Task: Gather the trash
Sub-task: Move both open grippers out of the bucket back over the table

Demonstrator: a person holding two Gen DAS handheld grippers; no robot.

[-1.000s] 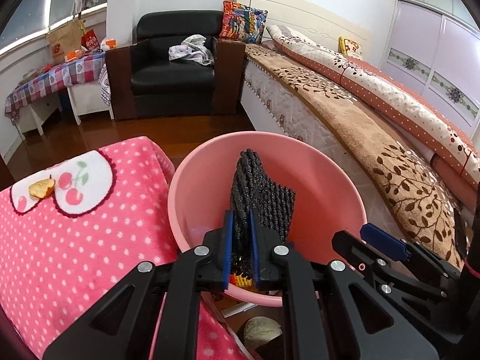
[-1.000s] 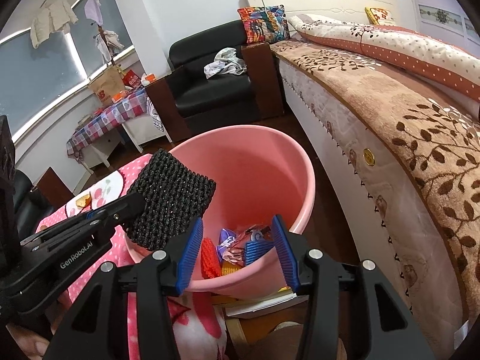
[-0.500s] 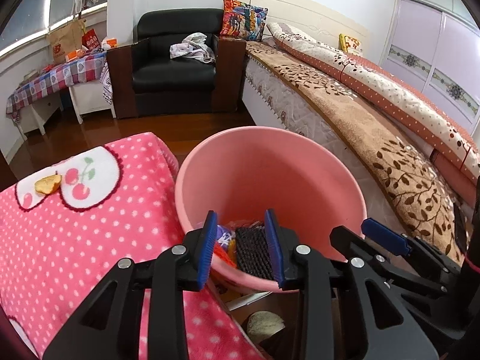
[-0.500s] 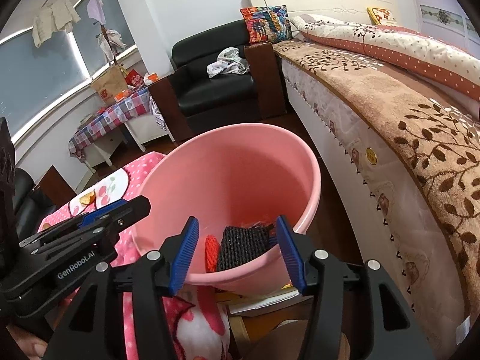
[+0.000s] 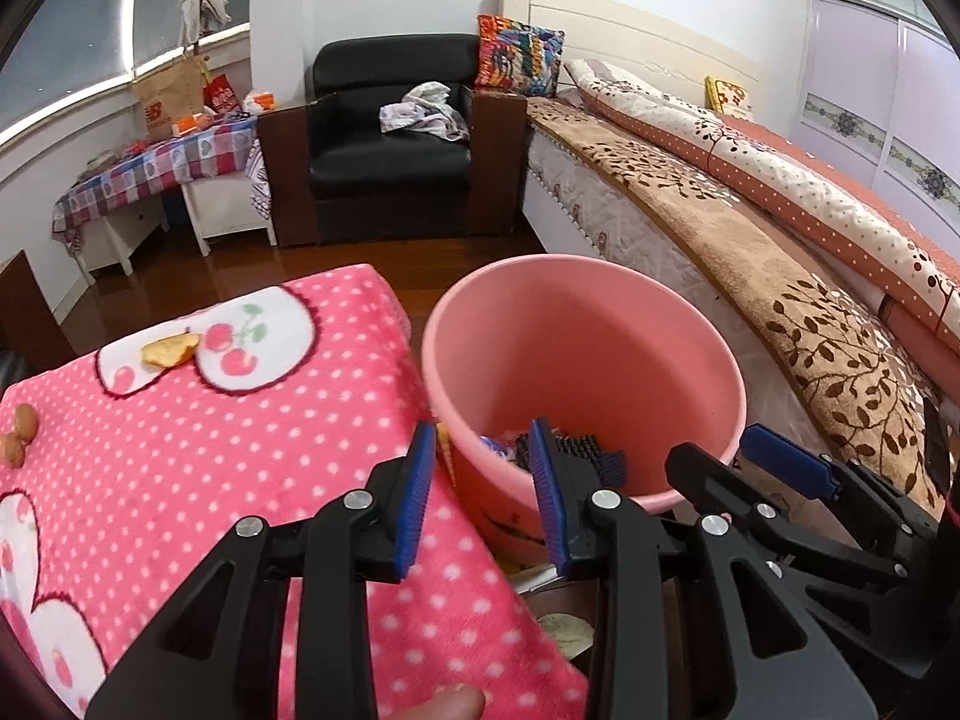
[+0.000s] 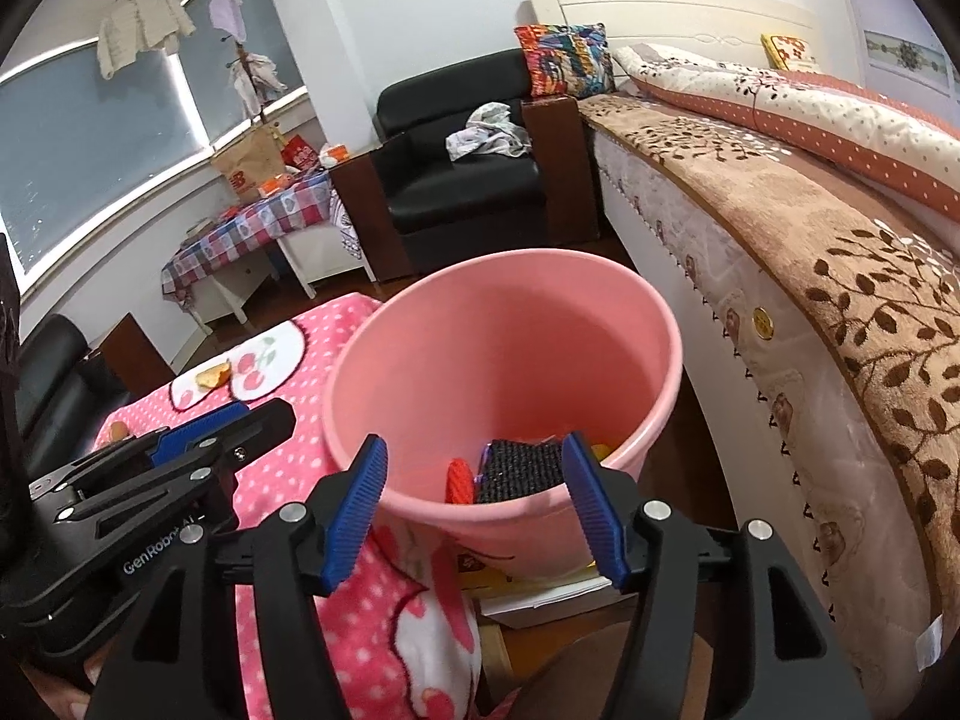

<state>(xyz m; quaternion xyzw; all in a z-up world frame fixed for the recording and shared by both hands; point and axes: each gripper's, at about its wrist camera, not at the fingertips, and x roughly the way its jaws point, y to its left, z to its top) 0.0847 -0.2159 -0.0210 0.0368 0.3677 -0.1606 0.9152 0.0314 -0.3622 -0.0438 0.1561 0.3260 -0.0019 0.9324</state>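
A pink bucket (image 5: 570,348) (image 6: 510,348) stands between a pink dotted blanket (image 5: 180,480) and the bed. A black mesh pad (image 5: 576,447) (image 6: 522,471) lies at its bottom among coloured wrappers. My left gripper (image 5: 480,438) hovers open over the bucket's near-left rim and the blanket edge, with nothing between its pads. My right gripper (image 6: 473,450) is before the bucket's near rim, its jaws opening and empty. An orange peel piece (image 5: 171,350) (image 6: 213,375) and small brown bits (image 5: 18,432) lie on the blanket.
A bed (image 5: 750,252) with a brown leaf-pattern cover runs along the right. A black armchair (image 5: 390,144) and a checked-cloth table (image 5: 156,168) stand at the back. Papers (image 6: 540,594) lie under the bucket. A fingertip (image 5: 444,705) shows at the bottom edge.
The left gripper let go of the black mesh pad, which dropped into the bucket. Both grippers pulled back from the bucket, the left shifting toward the blanket, and the right jaws widened.
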